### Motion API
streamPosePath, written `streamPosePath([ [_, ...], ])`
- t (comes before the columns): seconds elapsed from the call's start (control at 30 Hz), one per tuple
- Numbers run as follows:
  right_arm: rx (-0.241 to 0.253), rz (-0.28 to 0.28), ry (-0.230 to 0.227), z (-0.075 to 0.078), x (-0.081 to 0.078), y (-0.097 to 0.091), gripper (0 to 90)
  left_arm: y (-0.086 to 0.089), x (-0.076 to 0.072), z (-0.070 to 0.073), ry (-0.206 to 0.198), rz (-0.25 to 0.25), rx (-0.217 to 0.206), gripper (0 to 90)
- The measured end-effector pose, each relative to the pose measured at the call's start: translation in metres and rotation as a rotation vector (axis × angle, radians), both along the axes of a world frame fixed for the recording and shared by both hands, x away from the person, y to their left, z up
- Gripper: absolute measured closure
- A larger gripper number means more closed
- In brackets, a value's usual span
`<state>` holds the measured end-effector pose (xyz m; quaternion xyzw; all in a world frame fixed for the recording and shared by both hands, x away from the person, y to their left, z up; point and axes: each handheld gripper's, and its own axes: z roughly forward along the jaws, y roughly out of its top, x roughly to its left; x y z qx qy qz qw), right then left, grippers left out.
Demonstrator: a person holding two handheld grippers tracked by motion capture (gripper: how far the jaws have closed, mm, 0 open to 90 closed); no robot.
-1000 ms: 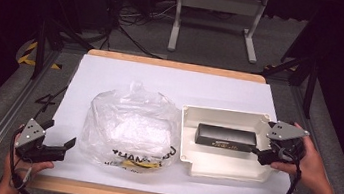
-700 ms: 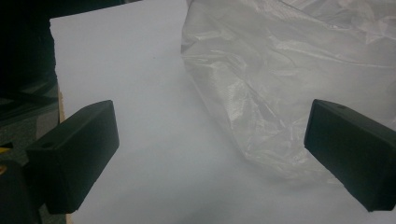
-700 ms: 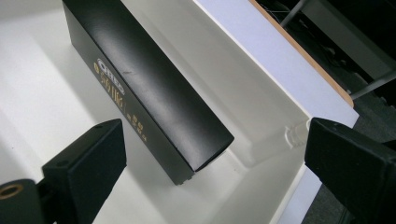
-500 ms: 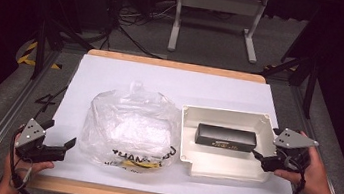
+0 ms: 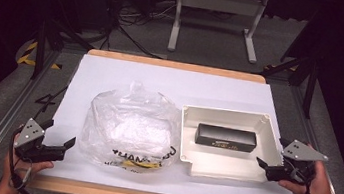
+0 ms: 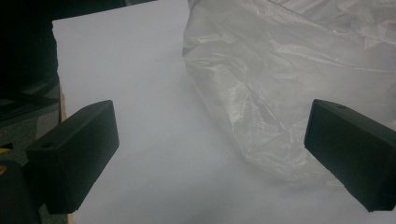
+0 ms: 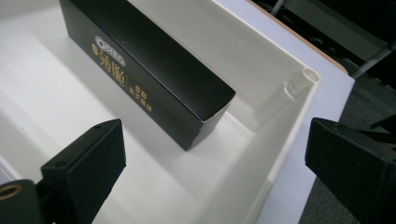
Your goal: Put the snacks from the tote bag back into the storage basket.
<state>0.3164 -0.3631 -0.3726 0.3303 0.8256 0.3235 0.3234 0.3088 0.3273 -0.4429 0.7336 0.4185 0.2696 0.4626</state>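
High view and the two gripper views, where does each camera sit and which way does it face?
High view: above the person's side, looking forward and down at the table; both hands show.
Left gripper view: rides the left hand-held gripper, facing the plastic bag; open jaws show.
Right gripper view: rides the right hand-held gripper, facing the black box in the white tray.
Shared: the bag also appears in the high view.
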Motion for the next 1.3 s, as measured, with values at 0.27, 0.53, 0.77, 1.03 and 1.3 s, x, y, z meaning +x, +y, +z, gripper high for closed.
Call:
streamPosePath([
  [0.27,0.072,-0.06,-0.018,-0.008,-0.009,-0.012,4.8,0.0,0.001,0.0,0.002,-0.003,-0.003,3.9],
  [0.53,0.106,-0.069,-0.033,-0.02,-0.021,-0.013,3.8,-0.001,0.004,0.001,-0.001,-0.012,-0.011,3.8],
  [0.77,0.145,-0.087,-0.04,-0.037,-0.029,-0.014,3.1,-0.004,0.007,0.001,-0.005,-0.028,-0.017,3.8],
  [1.03,0.243,-0.159,-0.072,-0.051,-0.036,-0.028,3.0,-0.004,0.009,0.0,-0.007,-0.033,-0.014,3.8],
  [1.3,0.23,-0.157,-0.114,-0.058,-0.043,-0.031,2.8,-0.003,0.011,-0.001,-0.012,-0.032,-0.017,3.6],
])
